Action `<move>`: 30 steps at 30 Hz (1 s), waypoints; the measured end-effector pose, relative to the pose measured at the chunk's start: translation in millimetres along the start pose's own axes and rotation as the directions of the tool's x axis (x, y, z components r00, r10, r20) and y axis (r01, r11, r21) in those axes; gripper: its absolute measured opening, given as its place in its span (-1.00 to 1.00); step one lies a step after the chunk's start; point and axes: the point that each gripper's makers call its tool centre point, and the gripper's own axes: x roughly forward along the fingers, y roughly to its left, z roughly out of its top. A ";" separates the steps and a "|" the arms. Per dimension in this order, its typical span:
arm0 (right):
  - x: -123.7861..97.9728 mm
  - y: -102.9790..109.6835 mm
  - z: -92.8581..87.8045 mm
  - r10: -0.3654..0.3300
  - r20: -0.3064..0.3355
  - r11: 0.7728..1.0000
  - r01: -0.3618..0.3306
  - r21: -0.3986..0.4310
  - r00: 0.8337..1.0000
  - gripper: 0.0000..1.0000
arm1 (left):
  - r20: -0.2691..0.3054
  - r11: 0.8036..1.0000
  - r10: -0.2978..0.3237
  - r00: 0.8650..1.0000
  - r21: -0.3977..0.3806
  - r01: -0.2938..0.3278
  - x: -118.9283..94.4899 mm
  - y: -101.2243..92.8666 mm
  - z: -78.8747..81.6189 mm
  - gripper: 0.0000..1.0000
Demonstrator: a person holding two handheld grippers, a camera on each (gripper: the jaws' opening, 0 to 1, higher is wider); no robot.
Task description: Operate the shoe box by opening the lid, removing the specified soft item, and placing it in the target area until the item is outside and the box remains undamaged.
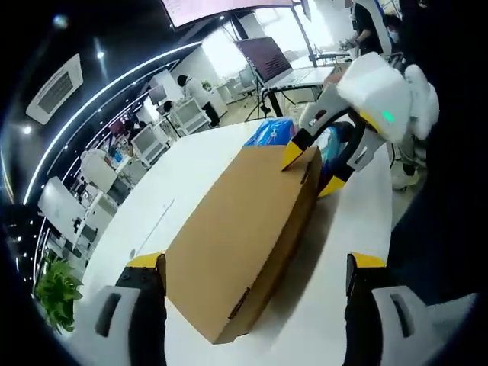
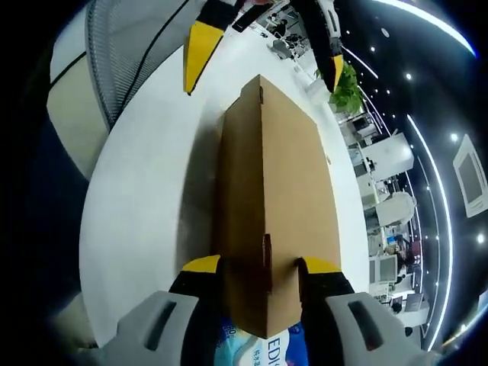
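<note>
Left gripper (image 1: pixel 255 278) gaping wide, straddling near end of closed shoe box (image 1: pixel 244 236) lying on white table (image 1: pixel 191 164), gripping nothing; right gripper view: right gripper (image 2: pixel 259 267) pinching box's end corner, blue pack (image 2: pixel 259 347) lying underneath

white grippers (image 1: pixel 261 286), yellow-tipped black jaws

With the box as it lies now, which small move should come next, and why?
Probably lift the right gripper gently to raise the lid. Its jaws straddle the end of the shoe box, which is closed on the white table, and the left gripper is open around the other end.
</note>
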 end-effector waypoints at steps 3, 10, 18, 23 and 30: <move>0.1 -0.6 0.0 0.000 0.006 1.000 0.000 0.007 1.000 -0.28 | 0.037 0.999 0.006 0.999 -0.042 -0.005 -8.8 2.8 11.2 0.99; 1.1 -1.4 -0.1 -0.007 0.006 1.000 0.007 0.014 1.000 -0.28 | 0.107 0.986 0.043 0.993 -0.164 -0.025 -30.9 19.9 30.6 0.99; 1.4 -1.5 -0.5 -0.010 -0.008 1.000 0.011 0.019 1.000 -0.29 | 0.156 0.941 0.027 0.987 -0.337 0.027 -50.7 36.9 25.7 0.99; 1.4 -2.3 0.9 -0.007 -0.026 0.999 0.008 0.032 1.000 -0.28 | 0.157 0.927 -0.016 0.988 -0.368 0.073 -54.1 31.1 20.8 0.99; 1.0 -2.0 2.1 -0.013 -0.051 0.999 0.016 0.047 0.999 -0.27 | 0.146 0.892 -0.019 0.989 -0.445 0.083 -39.7 35.7 -14.1 0.99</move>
